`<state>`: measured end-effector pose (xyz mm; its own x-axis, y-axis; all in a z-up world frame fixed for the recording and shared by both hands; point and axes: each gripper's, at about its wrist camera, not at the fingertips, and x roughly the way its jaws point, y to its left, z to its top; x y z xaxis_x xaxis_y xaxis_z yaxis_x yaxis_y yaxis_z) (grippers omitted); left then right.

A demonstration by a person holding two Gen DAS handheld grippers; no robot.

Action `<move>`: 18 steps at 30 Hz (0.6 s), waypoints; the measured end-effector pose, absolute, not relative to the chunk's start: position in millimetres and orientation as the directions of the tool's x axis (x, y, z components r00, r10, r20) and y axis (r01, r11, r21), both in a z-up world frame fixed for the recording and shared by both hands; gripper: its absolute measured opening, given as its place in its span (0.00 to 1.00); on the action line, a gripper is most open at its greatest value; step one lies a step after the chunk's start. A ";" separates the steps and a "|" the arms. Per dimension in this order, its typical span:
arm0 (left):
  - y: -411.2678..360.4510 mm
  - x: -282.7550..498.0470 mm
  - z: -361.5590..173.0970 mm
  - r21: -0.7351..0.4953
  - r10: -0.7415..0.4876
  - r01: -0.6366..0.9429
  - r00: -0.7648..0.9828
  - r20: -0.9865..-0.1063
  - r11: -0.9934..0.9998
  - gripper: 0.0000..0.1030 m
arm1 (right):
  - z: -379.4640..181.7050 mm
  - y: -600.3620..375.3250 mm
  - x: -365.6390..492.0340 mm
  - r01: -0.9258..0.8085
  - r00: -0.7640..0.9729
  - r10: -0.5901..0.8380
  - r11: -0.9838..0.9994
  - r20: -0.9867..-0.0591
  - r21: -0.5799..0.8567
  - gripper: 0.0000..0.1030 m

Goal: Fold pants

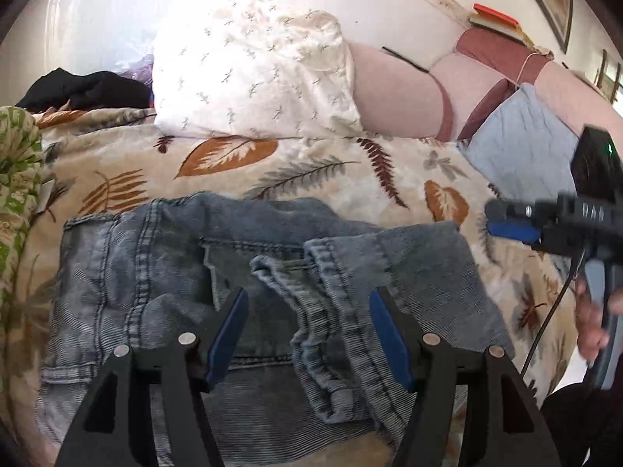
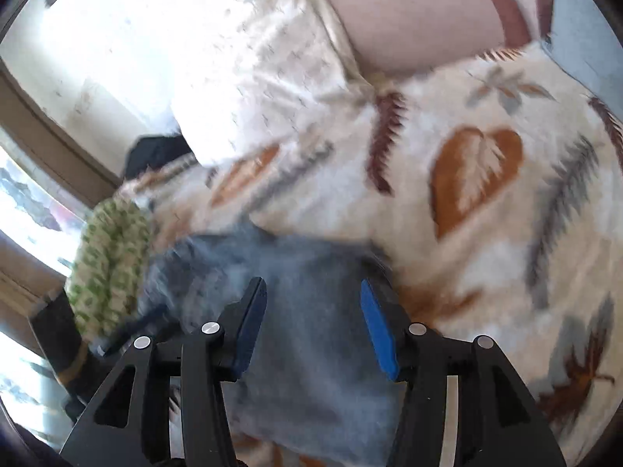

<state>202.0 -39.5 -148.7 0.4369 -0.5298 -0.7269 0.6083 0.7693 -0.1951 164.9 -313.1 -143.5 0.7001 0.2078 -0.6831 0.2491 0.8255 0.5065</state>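
- One pair of light-wash denim jeans [image 1: 241, 272] is lying folded on the bed, sitting on a fuzzy leaf-print blanket [image 1: 319, 171]. You can see the hems of the 2 legs bunched up on top of the pile, right in the middle of the left wrist view.
- Left gripper [image 1: 309, 329] hangs over the jeans with its blue pads spread wide. The leg hems sit in the gap between them, but neither pad presses on the fabric, so it's let go, nothing grabbed.
- Right gripper [image 2: 313, 325] is also parted, with denim [image 2: 311, 350] showing in the gap below it. That view is pretty blurry, but the pads don't look like they're pinching anything.
- From the left camera you can also spot the right gripper off at the right edge, with the person's hand [image 1: 593, 323] wrapped around its handle.
- Pillow count: 1 white one with a small sprig print [image 1: 253, 74], 2 pinkish ones with maroon trim [image 1: 397, 89] behind it, and 1 pale blue cushion [image 1: 521, 144] on the right. So 4 total.
- 1 dark black garment [image 1: 81, 89] is heaped far left near the head of the bed.
- 1 green-and-cream patterned cloth [image 1: 17, 163] sits at the left edge.
- A few books with an orange cover on top [image 1: 496, 19] sit up on the ledge behind the pillows. Can't count them exactly.
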 end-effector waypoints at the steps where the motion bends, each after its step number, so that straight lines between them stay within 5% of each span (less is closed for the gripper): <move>1: -37.7 202.6 -149.9 -0.188 -0.522 0.605 0.439 -0.731 0.773 0.65 | -144.9 -311.3 173.4 0.229 0.696 0.242 0.817 -0.676 0.530 0.49; 8: -5.9 217.4 -135.3 -0.096 -0.431 0.553 0.518 -0.739 0.828 0.65 | -223.1 -268.3 236.8 0.276 0.551 0.232 0.856 -0.801 0.438 0.49; 18: 46.6 230.3 -141.6 -0.121 -0.395 0.482 0.521 -0.757 0.868 0.65 | -197.4 -259.2 223.3 0.226 0.676 0.188 0.867 -0.713 0.444 0.56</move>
<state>230.3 46.6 -141.6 0.5207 -0.3953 -0.7567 0.4821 0.8676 -0.1215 223.3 -259.2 -197.4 0.6756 0.1883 -0.7128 0.2263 0.8672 0.4436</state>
